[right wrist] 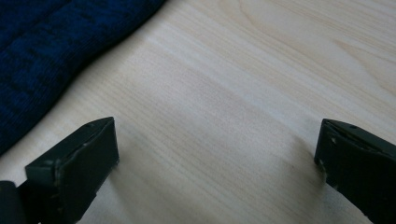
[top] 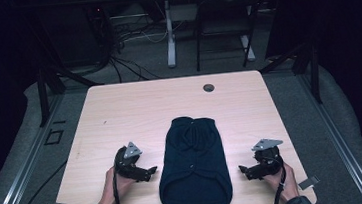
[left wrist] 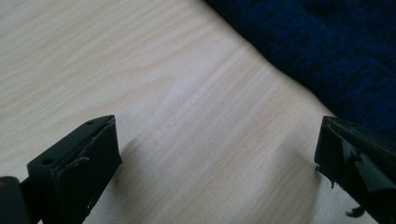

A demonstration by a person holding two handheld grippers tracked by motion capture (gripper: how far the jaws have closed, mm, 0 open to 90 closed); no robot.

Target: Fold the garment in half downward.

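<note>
Light wood table (top: 119, 108), dark room beyond. Left gripper (top: 148, 174), jaws spread wide, empty, at 8 o'clock. Right gripper (top: 246, 170), jaws spread wide, empty, at 4 o'clock. Navy knit garment (top: 194, 163) lies flat between them, near edge, touching neither.

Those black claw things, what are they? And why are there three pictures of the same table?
Those are grippers, tools with two jaws that open and pinch like tongs. A person holds one in each hand. The big picture comes from a camera up high, looking down on the wooden table. There you see the left gripper and the right gripper, one on each side of a dark blue knitted garment lying flat. The other two pictures come from little cameras riding on each gripper, looking out between its jaws. Both grippers are open and hold nothing; between the jaws there is bare wood, with the blue knit's edge nearby.
</note>
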